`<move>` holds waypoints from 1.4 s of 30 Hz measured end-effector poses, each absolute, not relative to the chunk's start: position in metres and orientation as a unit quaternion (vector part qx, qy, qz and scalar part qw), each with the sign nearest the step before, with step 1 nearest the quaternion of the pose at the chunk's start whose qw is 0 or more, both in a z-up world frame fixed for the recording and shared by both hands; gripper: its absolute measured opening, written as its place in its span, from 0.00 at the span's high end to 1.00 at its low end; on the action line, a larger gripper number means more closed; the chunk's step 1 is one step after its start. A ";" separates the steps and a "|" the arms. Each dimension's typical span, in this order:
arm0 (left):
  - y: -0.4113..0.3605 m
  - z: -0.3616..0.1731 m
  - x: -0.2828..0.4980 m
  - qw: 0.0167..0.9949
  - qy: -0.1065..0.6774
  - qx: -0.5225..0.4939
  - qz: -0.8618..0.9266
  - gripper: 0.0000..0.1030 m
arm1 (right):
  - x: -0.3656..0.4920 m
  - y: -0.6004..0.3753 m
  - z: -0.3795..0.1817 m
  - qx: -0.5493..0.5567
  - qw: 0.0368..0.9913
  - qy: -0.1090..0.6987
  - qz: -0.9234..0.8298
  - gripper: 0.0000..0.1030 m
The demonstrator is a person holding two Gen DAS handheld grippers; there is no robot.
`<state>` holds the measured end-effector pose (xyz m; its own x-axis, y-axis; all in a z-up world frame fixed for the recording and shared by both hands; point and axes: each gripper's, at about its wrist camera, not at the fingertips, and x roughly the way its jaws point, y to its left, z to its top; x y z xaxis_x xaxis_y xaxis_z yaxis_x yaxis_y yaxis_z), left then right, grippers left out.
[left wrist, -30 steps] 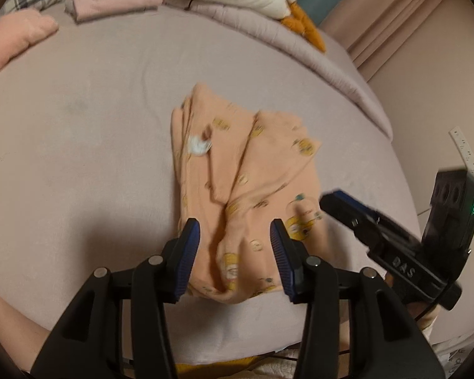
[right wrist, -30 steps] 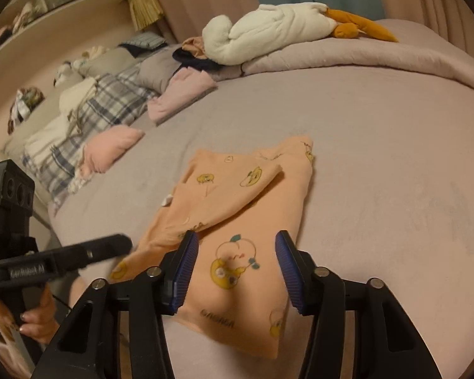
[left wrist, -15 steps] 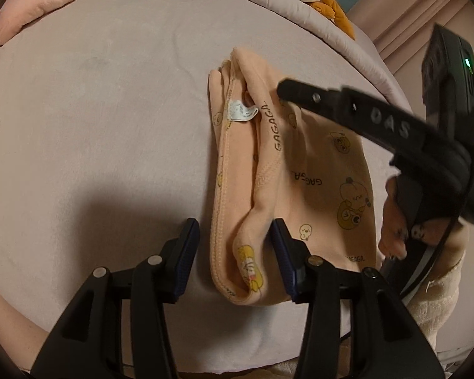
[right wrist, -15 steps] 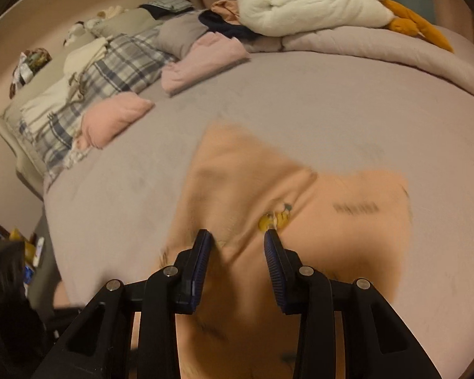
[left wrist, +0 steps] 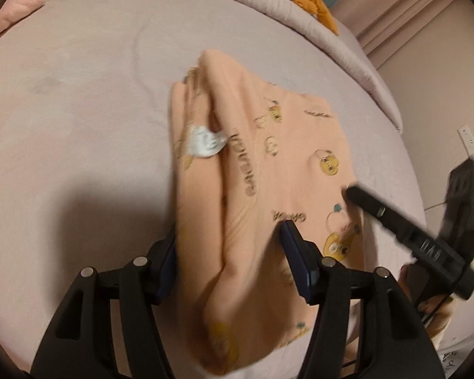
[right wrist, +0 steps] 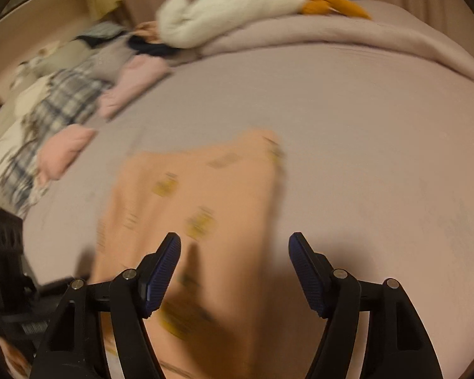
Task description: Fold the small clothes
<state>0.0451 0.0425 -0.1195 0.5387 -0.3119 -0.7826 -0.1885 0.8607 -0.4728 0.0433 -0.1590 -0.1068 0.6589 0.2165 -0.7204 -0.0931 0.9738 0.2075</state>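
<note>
We find the garment [left wrist: 262, 170] lying folded on the bed [left wrist: 79, 94], where half a second ago the right gripper [right wrist: 233, 271] pinched it. Both sets of jaws are opening; the left gripper [left wrist: 227, 262] straddles a ridge of cloth, pads not clearly pressing. We judge this fold released. The right view is blurred; the near hem is cut off.
</note>
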 end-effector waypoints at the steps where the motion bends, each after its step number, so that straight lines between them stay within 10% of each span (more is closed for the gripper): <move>1: 0.041 -0.121 0.049 0.835 0.482 -0.264 -0.040 0.43 | 0.042 -0.166 -0.114 0.094 0.902 0.412 0.092 0.31; 8: 0.037 -0.123 0.062 0.831 0.483 -0.271 -0.054 0.62 | 0.046 -0.158 -0.130 0.129 0.887 0.416 0.152 0.31; 13: 0.034 -0.114 0.059 0.833 0.474 -0.278 -0.061 0.78 | 0.049 -0.147 -0.126 0.139 0.885 0.410 0.169 0.72; 20: 0.013 -0.069 0.061 0.863 0.426 -0.255 -0.096 0.79 | 0.035 -0.156 -0.079 0.110 0.916 0.353 0.158 0.75; 36: -0.012 -0.095 0.122 0.865 0.450 -0.204 -0.090 0.70 | 0.071 -0.195 -0.089 0.107 0.918 0.366 0.105 0.75; 42: -0.010 -0.075 0.111 0.886 0.433 -0.159 -0.048 0.41 | 0.053 -0.197 -0.075 0.082 0.931 0.350 0.062 0.58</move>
<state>0.1112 -0.0103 -0.0750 0.6210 -0.2230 -0.7514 -0.0522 0.9448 -0.3235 0.0527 -0.1973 -0.0752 0.7477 0.1722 -0.6413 -0.0575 0.9789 0.1959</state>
